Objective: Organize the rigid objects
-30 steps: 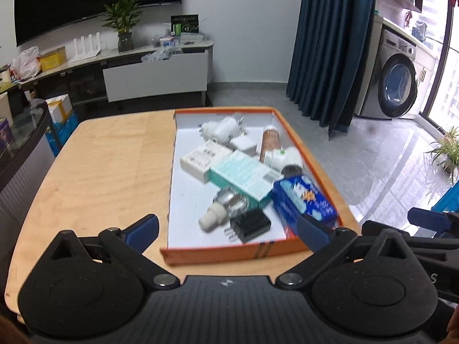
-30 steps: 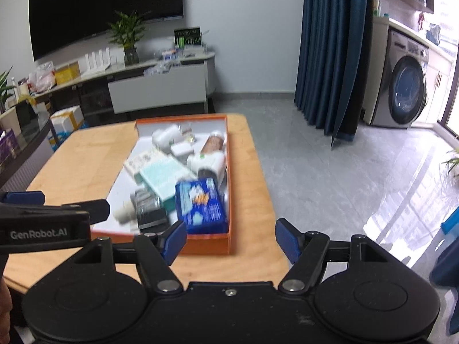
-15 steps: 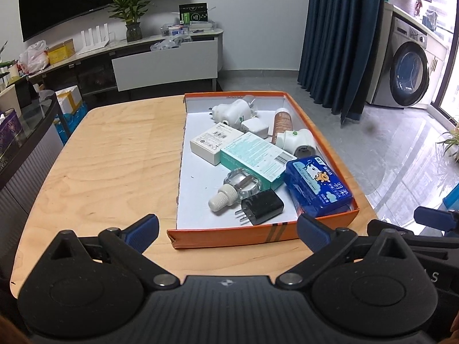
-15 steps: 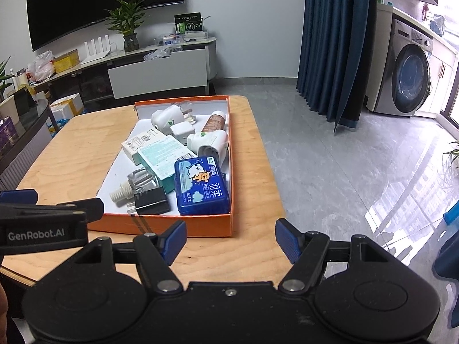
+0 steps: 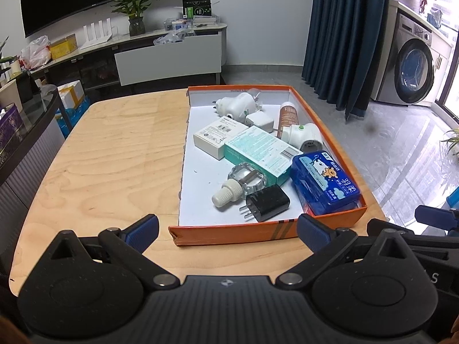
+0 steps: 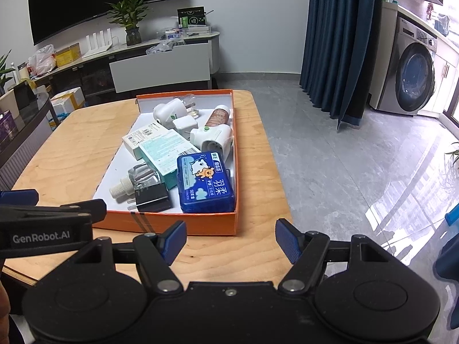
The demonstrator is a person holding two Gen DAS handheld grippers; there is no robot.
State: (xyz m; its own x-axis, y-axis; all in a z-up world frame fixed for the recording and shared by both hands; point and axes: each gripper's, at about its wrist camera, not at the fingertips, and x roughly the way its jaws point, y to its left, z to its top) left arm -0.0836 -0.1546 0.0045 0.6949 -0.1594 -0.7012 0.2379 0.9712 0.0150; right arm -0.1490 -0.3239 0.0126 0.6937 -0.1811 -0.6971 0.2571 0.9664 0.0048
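An orange box (image 5: 235, 233) (image 6: 183, 225) with a white floor lies on the wooden table (image 5: 114, 154). In it are a blue tissue pack (image 5: 325, 182) (image 6: 205, 182), a black plug adapter (image 5: 268, 202) (image 6: 153, 197), a clear bottle with a cream cap (image 5: 238, 180), a teal carton (image 5: 261, 150), a white carton (image 5: 219, 137), white plug devices (image 5: 301, 134) and a brown bottle (image 5: 288, 113). My left gripper (image 5: 228, 228) is open and empty, just before the box's near wall. My right gripper (image 6: 231, 236) is open and empty at the box's near right corner.
The table's right edge (image 6: 275, 154) drops to a grey tiled floor. A TV cabinet (image 5: 160, 54) with a plant stands behind, dark blue curtains (image 5: 344, 34) and a washing machine (image 5: 413, 66) at the right. Bare wood lies left of the box.
Both grippers have drawn a little closer to the box and the views have steadied. Nothing in the box has moved. Both grippers stay open.
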